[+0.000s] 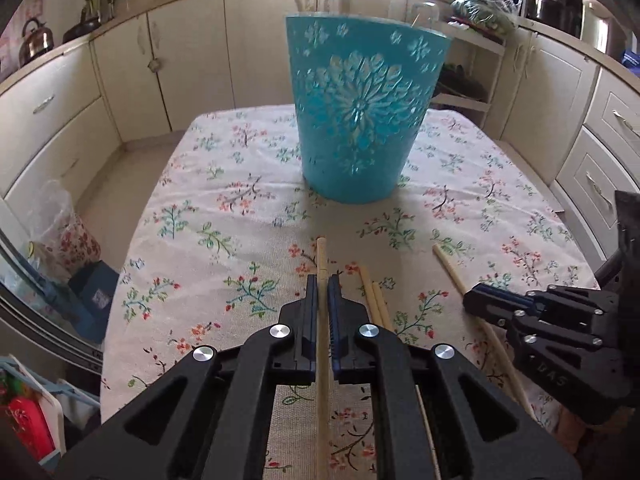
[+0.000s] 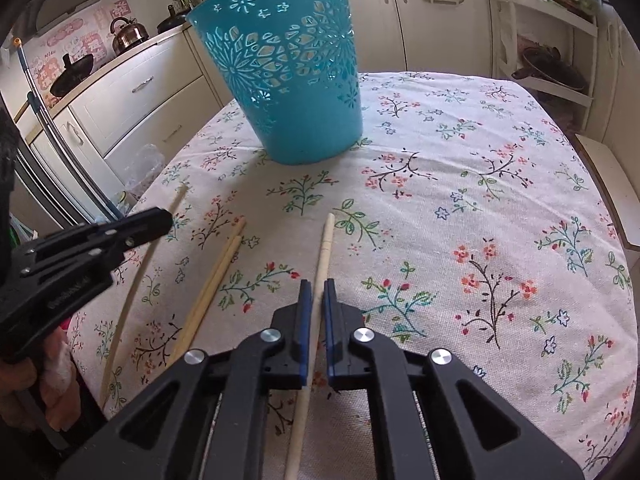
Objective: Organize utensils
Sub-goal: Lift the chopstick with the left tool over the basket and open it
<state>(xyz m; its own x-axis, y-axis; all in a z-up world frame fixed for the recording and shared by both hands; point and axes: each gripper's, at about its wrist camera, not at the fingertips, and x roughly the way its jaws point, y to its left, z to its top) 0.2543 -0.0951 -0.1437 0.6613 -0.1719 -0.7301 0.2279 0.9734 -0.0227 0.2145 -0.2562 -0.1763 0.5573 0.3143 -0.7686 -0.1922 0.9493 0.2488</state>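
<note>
Both grippers pinch a chopstick each — left gripper (image 1: 323, 280) on a tan chopstick (image 1: 321, 256), right gripper (image 2: 314, 284) on a pale chopstick (image 2: 325, 240) — with two loose chopsticks (image 2: 224, 264) lying between them on the floral tablecloth (image 2: 480, 200), short of the upright teal basket (image 1: 360, 120), contents unseen.

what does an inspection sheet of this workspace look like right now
surface: table under a floral tablecloth.
job's things: teal basket upright; two loose chopsticks side by side on the cloth.
clutter: nothing seen on the table.
grippers: left gripper shut on a wooden chopstick; right gripper shut on a pale chopstick.
cables: nothing seen.
surroundings: cream cabinets, kettle on the counter.
</note>
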